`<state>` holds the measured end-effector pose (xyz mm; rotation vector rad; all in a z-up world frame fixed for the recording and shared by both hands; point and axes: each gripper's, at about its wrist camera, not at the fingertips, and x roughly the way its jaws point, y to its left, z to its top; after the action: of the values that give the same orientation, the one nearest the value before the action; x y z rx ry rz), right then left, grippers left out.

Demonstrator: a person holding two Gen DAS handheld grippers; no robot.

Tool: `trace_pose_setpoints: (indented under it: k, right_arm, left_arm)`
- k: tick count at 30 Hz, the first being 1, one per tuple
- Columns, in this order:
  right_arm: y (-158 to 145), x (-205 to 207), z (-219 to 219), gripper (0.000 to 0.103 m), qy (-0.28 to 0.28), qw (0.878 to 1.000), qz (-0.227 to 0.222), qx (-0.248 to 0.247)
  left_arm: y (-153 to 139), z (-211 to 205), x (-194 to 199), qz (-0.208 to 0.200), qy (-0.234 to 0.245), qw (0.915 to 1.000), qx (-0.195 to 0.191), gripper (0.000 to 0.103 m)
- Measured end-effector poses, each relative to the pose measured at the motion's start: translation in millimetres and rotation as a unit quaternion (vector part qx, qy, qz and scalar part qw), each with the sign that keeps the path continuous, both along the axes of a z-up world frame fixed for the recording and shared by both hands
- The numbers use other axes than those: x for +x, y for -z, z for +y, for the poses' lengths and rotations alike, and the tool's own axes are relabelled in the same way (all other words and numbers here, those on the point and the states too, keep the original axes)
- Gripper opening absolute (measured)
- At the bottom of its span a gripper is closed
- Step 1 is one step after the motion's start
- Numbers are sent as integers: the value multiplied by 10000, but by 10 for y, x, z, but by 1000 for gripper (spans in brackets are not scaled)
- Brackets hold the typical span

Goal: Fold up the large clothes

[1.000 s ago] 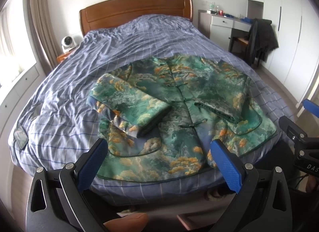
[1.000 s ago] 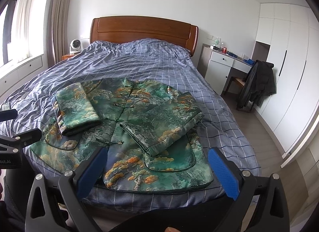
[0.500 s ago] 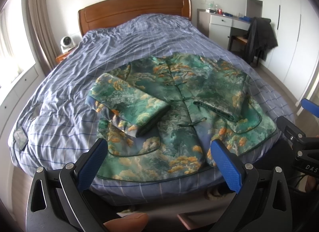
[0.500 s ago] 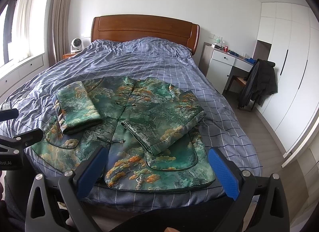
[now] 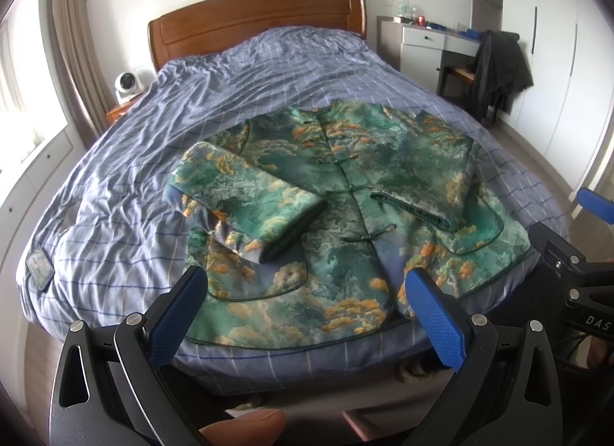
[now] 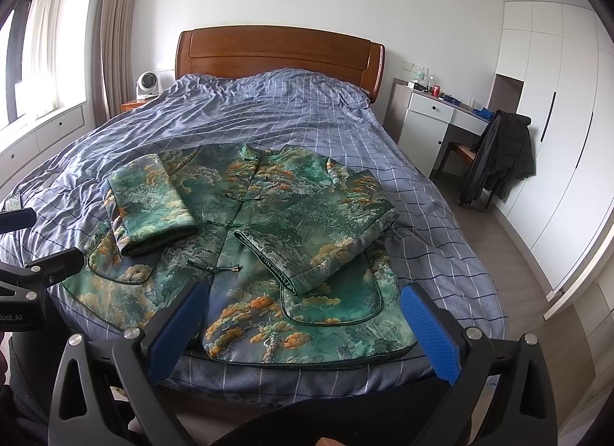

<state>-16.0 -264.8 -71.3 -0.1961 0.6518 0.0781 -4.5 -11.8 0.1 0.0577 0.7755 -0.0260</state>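
Observation:
A green jacket (image 5: 345,223) (image 6: 268,238) with orange cloud print lies front-up on the foot of the bed, collar toward the headboard. Both sleeves are folded in over the body: the left sleeve (image 5: 249,192) (image 6: 149,208) and the right sleeve (image 5: 426,185) (image 6: 326,246). My left gripper (image 5: 307,284) hovers open above the jacket's lower hem, holding nothing. My right gripper (image 6: 303,300) is open too, above the hem on the right side, empty. Each gripper shows at the edge of the other's view.
The bed (image 6: 268,108) has a blue checked duvet and a wooden headboard (image 6: 280,54). A white desk (image 6: 441,119) and a chair with a dark coat (image 6: 499,154) stand at the right. A small fan (image 6: 147,83) sits at the left. A phone (image 5: 38,265) lies on the duvet's left edge.
Both grippers have drifted slightly closer to the bed's foot; the jacket looks a little nearer and has not moved. The jaws stay open.

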Motion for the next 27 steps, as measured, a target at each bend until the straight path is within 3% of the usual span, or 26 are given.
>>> trace_pose_setpoints:
  k: [27]
  right_arm:
    - [58,-7,17,103,-30,10000,79,0]
  left_arm:
    - [0,-19,0,14,-4,10000,24,103]
